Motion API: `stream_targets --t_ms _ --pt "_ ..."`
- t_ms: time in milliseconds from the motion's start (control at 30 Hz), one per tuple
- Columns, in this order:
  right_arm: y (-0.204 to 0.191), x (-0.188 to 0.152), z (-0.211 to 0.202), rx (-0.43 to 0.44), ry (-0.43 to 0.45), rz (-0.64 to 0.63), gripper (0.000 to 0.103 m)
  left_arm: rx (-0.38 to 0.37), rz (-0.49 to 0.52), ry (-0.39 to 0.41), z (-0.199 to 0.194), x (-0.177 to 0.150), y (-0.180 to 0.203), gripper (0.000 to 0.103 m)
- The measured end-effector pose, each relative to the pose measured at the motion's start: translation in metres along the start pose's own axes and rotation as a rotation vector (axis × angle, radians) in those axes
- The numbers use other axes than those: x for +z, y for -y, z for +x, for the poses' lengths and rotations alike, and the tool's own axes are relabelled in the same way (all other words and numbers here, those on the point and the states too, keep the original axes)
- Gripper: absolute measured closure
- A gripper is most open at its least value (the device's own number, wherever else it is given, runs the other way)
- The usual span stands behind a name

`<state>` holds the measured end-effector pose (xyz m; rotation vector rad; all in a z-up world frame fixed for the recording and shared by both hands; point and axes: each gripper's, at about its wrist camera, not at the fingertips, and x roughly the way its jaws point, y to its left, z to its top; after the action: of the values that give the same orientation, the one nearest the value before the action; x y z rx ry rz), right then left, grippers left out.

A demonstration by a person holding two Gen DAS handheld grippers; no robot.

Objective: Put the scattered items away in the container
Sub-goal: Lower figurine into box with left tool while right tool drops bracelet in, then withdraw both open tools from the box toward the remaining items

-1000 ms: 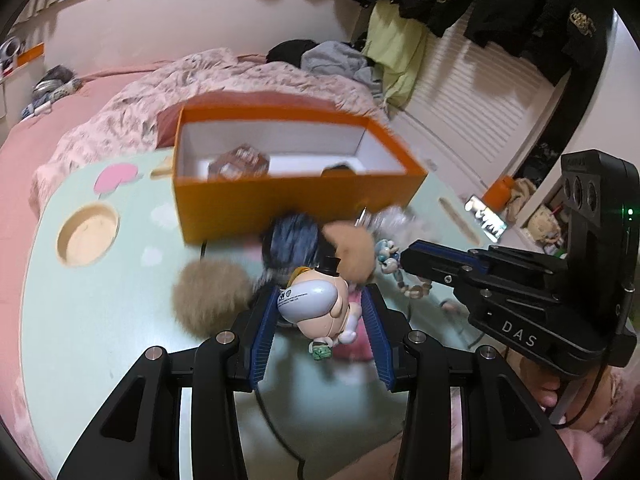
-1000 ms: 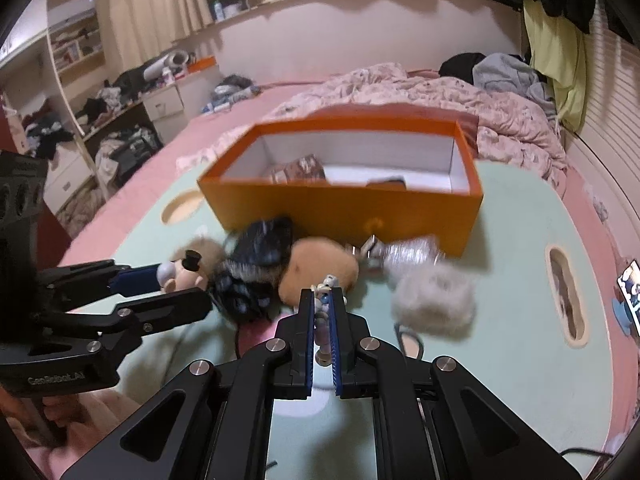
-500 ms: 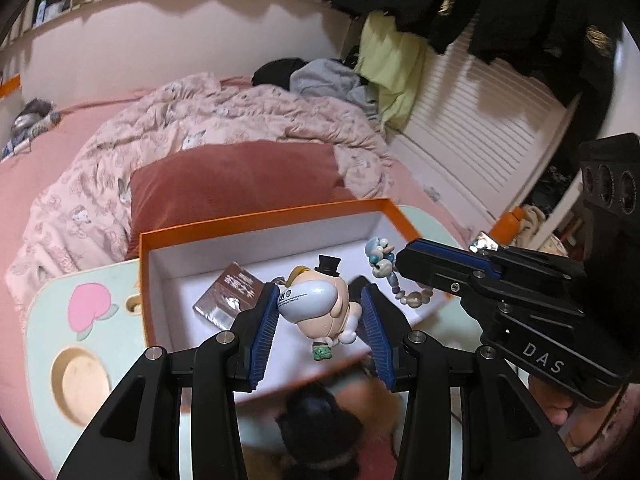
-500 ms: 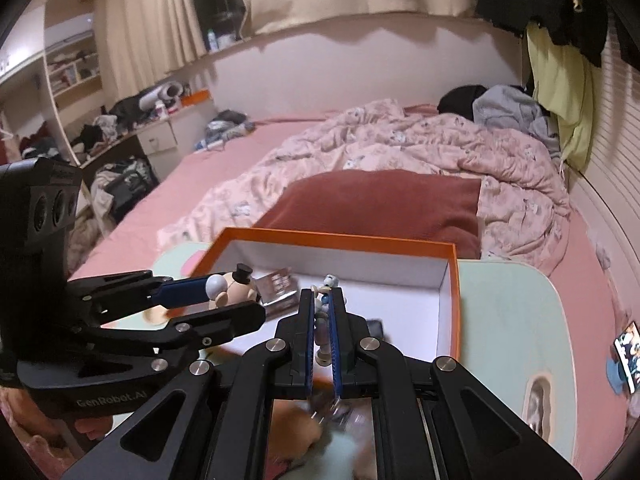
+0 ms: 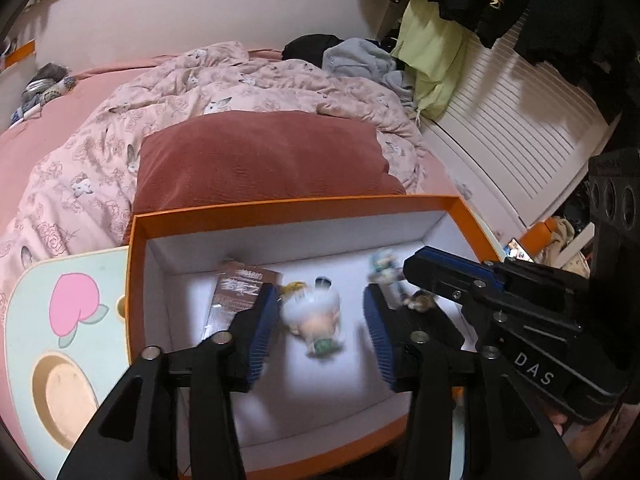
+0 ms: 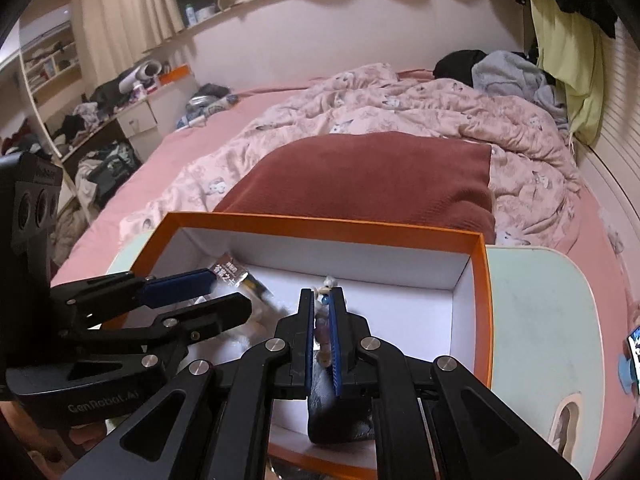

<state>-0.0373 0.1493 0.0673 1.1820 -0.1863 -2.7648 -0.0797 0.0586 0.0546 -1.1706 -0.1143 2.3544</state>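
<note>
Blurred figurine point(image 5: 314, 318) loose between opening left gripper point(image 5: 320, 334) jaws, over orange box point(image 5: 280, 210).

Home bedroom: bed point(image 6: 248, 128) w/ rumpled duvet point(image 6: 420, 112), clothes strewn about.

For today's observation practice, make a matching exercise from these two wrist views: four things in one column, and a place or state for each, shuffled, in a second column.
Things:
1. round figurine
2. beaded charm
3. brown packet
4. red cushion

Places or states:
A. clamped in the right tool
B. lying on the floor of the orange box
C. behind the box, on the bed
D. loose between the opening left tool

Pairs: 1-D, 2-A, 3-B, 4-C
</note>
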Motion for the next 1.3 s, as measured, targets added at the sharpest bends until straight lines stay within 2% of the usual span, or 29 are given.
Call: stream_targets --t_ms 100,333,533,600,800,900,1067,1167,1300 --pt "0.001 0.0 -0.001 -0.004 0.005 0.006 0.09 -0.004 -0.004 0.005 -0.002 0.001 0.002 0.044" --pt "0.0 -0.002 -0.015 -0.005 0.023 0.011 0.09 0.001 -0.006 0.027 -0.018 -0.002 0.007 0.044" --pt "-0.006 -0.01 -0.043 -0.009 0.059 0.01 0.088 -0.003 0.009 0.049 -0.044 -0.011 0.018 0.043" --pt "-0.01 -0.016 -0.054 -0.012 0.071 0.007 0.086 -0.001 0.012 0.05 -0.051 -0.017 0.023 0.04" --pt "-0.021 -0.048 -0.086 -0.008 0.073 -0.007 0.077 0.007 0.033 0.044 -0.076 -0.051 0.038 0.038" --pt "-0.027 -0.07 -0.097 -0.017 0.063 -0.016 0.066 0.012 0.038 0.03 -0.086 -0.071 0.043 0.038" --pt "-0.032 -0.111 -0.105 -0.033 0.018 -0.014 0.059 0.02 0.038 -0.016 -0.097 -0.114 0.049 0.038" --pt "-0.032 -0.131 -0.1 -0.059 -0.03 -0.01 0.054 0.07 0.059 -0.06 -0.097 -0.136 0.052 0.038" --pt "-0.023 -0.141 -0.092 -0.078 -0.093 0.019 0.054 0.124 0.078 -0.079 -0.097 -0.152 0.054 0.038"
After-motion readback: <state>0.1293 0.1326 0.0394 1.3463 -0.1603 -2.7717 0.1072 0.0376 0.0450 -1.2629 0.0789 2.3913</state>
